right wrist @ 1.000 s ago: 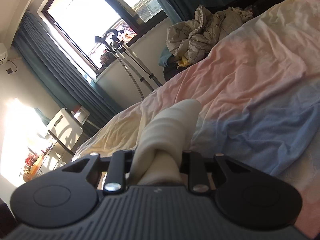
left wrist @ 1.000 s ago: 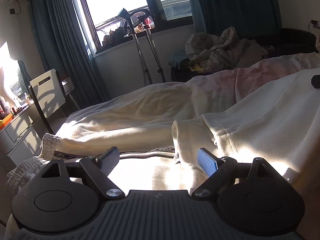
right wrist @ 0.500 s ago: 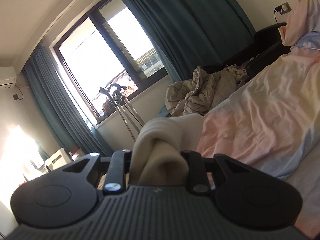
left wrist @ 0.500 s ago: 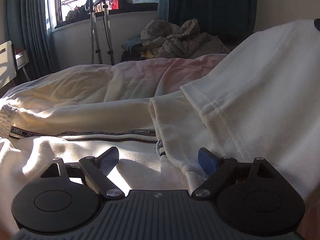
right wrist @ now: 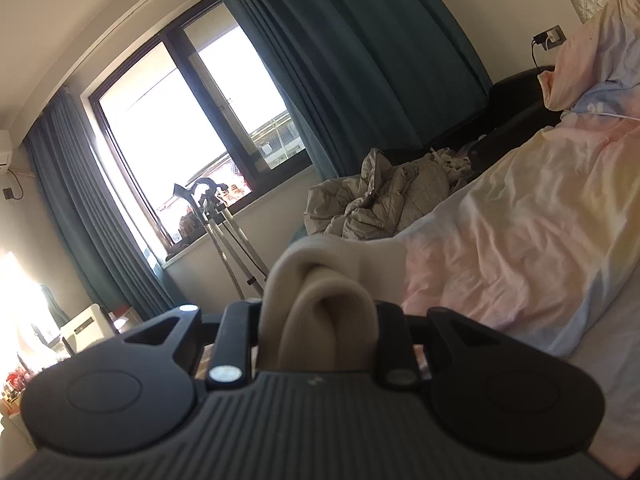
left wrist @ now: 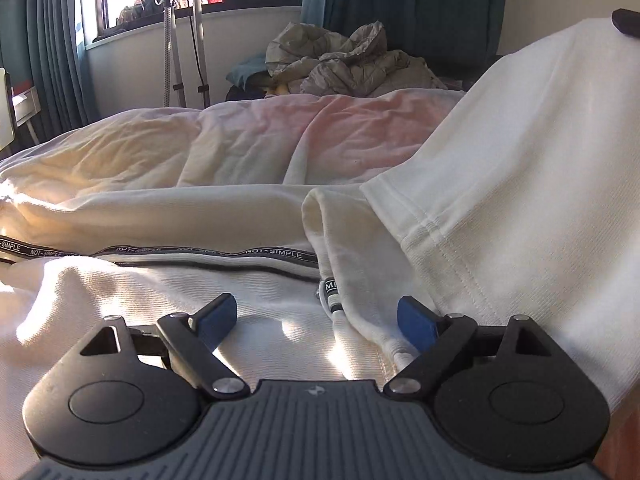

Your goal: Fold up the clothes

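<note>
The left gripper (left wrist: 316, 318) hovers spread wide over the cream sweatpants (left wrist: 240, 296) — at 2 o'clock a lifted fold rises — while the right gripper (right wrist: 318, 320) pinches bunched cream fabric (right wrist: 320, 304).

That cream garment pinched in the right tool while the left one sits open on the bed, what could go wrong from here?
1. The right tool grips only a bunched wad of the cream garment; it might slip out mid-lift.
2. The left tool is open with a drawstring lying between its fingers; closing could catch the cord, not the hem.
3. One-sided lifting may drag the rest, skewing the fold.
</note>
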A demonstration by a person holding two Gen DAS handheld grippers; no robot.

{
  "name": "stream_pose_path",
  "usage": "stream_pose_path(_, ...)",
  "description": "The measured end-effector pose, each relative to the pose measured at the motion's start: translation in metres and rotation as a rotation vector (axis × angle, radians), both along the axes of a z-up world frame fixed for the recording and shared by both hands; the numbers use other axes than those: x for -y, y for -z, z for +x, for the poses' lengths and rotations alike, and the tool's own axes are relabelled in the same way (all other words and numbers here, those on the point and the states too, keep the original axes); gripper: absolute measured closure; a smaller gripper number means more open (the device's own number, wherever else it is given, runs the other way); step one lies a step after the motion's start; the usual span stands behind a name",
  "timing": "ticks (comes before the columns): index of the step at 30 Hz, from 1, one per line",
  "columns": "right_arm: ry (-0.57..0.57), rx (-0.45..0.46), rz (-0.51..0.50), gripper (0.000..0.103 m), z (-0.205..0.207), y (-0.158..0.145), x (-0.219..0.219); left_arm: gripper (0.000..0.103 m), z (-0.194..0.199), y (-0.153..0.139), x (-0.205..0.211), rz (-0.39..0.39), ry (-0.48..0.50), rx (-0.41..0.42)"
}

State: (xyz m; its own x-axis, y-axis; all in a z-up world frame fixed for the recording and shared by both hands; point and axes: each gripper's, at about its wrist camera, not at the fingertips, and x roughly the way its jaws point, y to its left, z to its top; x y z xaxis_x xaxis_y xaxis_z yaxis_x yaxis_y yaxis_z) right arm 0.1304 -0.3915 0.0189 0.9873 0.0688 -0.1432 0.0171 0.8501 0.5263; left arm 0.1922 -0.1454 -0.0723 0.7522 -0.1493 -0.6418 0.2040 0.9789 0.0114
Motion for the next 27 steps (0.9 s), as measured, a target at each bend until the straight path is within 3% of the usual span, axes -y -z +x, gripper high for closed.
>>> stream_pose_path(3, 0.011, 0.048, -0.094, 0.077, -0.003, -0.008, -0.03, 0.014, -0.004, -0.022, -0.027, -0.004, -0.006, 0.022)
stream_pose_path(7, -0.032, 0.117, -0.271, 0.077, -0.005, -0.02, -0.098, 0.014, -0.019, -0.064, -0.096, -0.001, -0.066, 0.099)
stream_pose_path(12, -0.115, 0.176, -0.394, 0.077, -0.002, -0.021, -0.195, 0.014, -0.053, -0.114, -0.214, -0.019, -0.248, 0.186)
stream_pose_path(16, -0.207, 0.216, -0.463, 0.078, -0.001, -0.01, -0.282, 0.014, -0.087, -0.141, -0.295, -0.078, -0.39, 0.255)
stream_pose_path(20, -0.363, 0.235, -0.545, 0.078, -0.006, 0.02, -0.377, 0.014, -0.112, -0.148, -0.34, -0.171, -0.473, 0.296)
stream_pose_path(23, -0.5, 0.186, -0.618, 0.078, -0.009, 0.053, -0.439, 0.014, -0.121, -0.141, -0.357, -0.248, -0.497, 0.293)
stream_pose_path(27, -0.557, 0.159, -0.694, 0.076, -0.015, 0.08, -0.471, 0.014, -0.116, -0.124, -0.36, -0.311, -0.501, 0.246)
